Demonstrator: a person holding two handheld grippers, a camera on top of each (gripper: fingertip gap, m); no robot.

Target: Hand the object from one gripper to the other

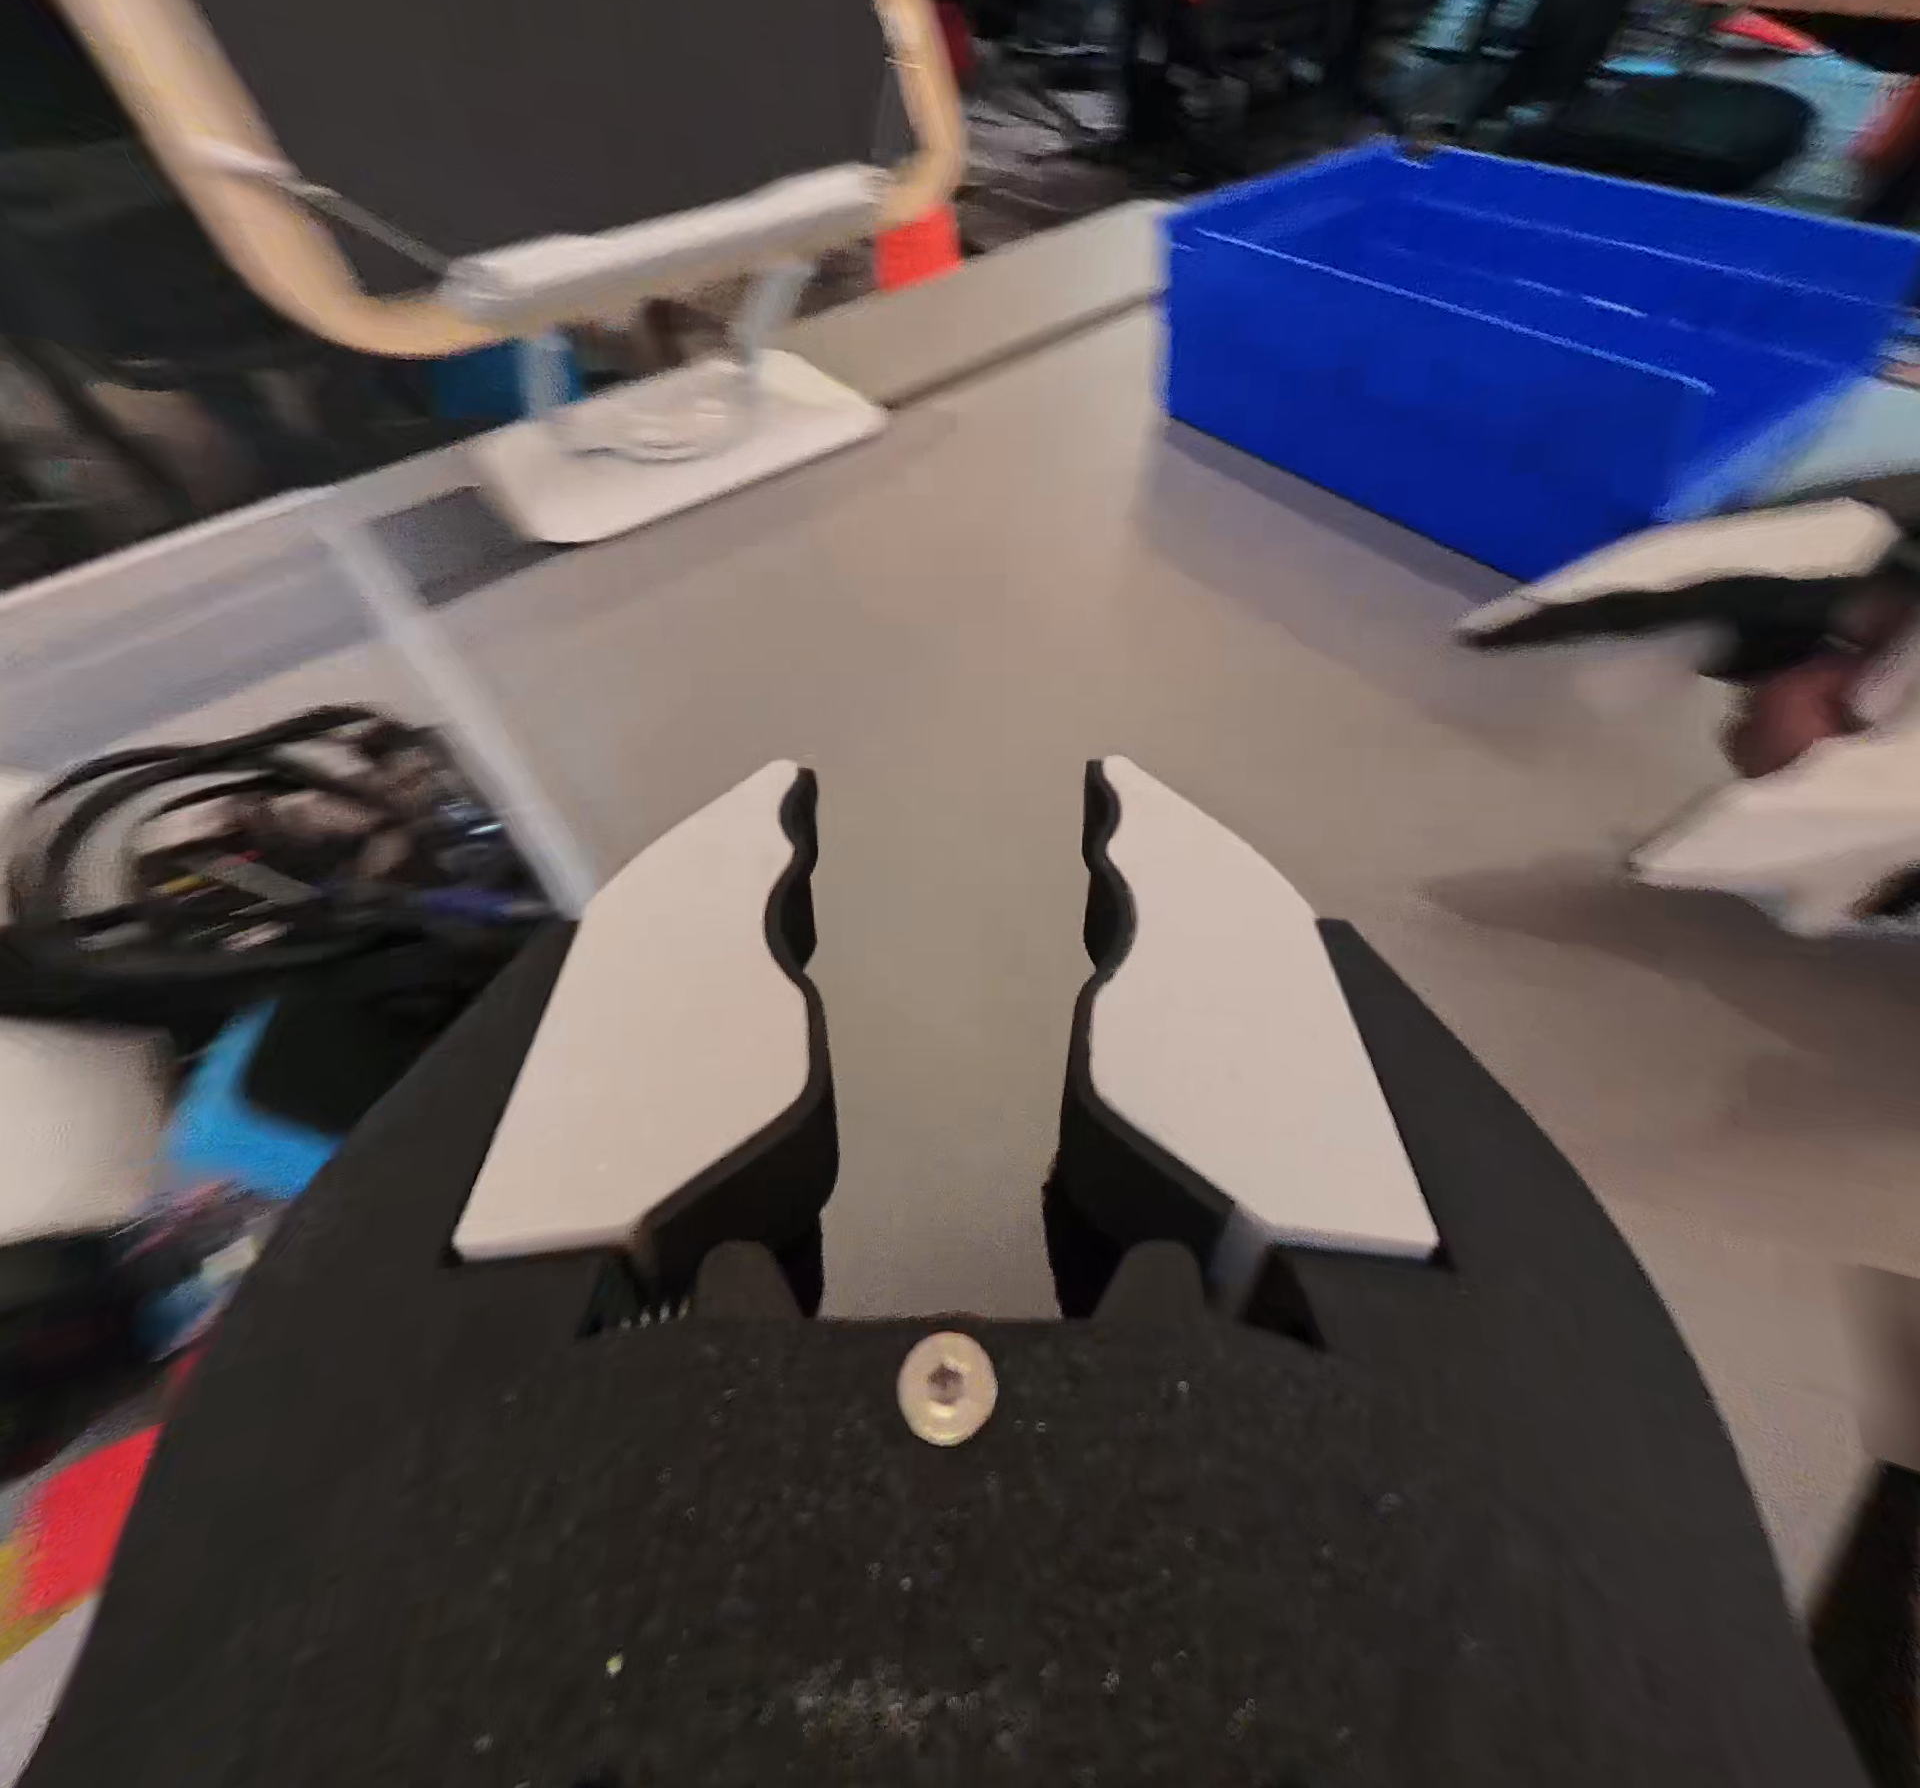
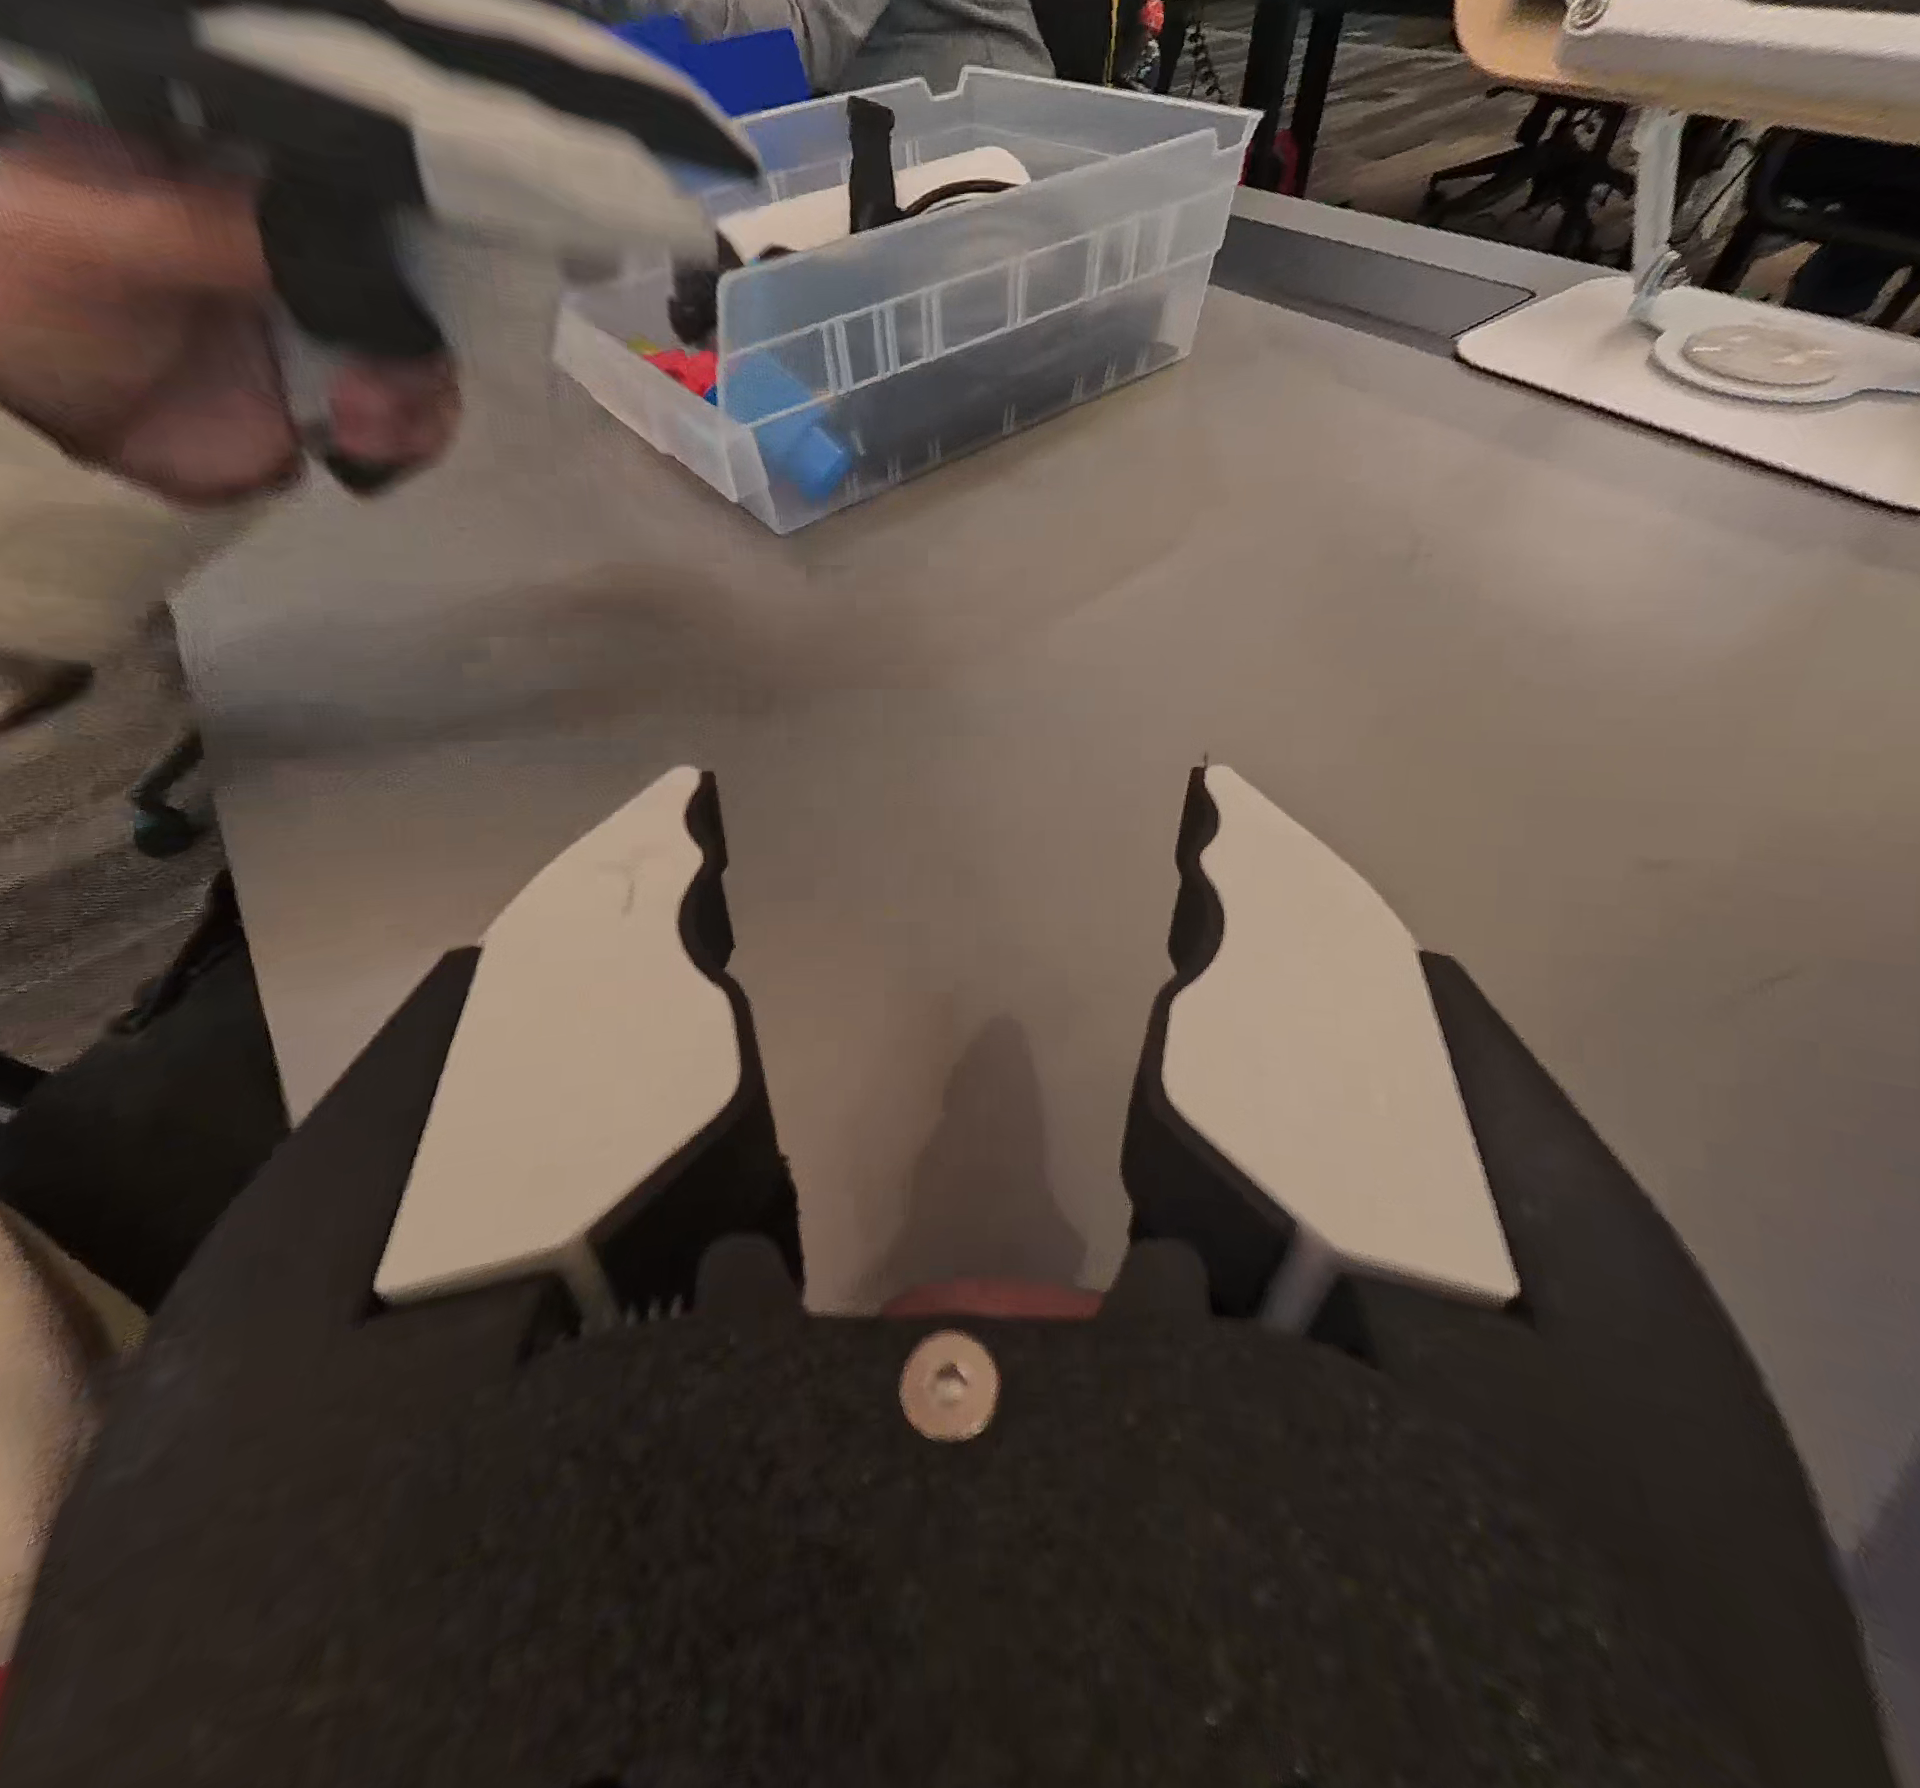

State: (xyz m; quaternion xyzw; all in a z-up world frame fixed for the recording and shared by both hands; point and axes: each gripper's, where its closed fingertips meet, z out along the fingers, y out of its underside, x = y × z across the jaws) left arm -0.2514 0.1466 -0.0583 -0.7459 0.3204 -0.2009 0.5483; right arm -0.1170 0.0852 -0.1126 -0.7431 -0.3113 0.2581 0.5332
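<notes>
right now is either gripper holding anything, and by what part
Nothing is held. The left gripper and the right gripper are both open, with only bare table between their fingers.

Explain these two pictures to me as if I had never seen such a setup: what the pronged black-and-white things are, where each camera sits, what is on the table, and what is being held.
There is no robot here. A person holds a hand-operated claw in each hand, and each claw carries a camera that looks forward along its two fingers.

The left wrist view shows the left claw, open with nothing between its fingers. The right claw also shows at that picture's right edge, blurred.

The right wrist view shows the right claw, also open and empty. At upper left there, the person's hand holds the left claw, blurred.

On the grey table stand a clear plastic bin of small items, a blue bin and a white stand base.

Neither claw holds anything, and I cannot tell which object is to be handed over.
</notes>
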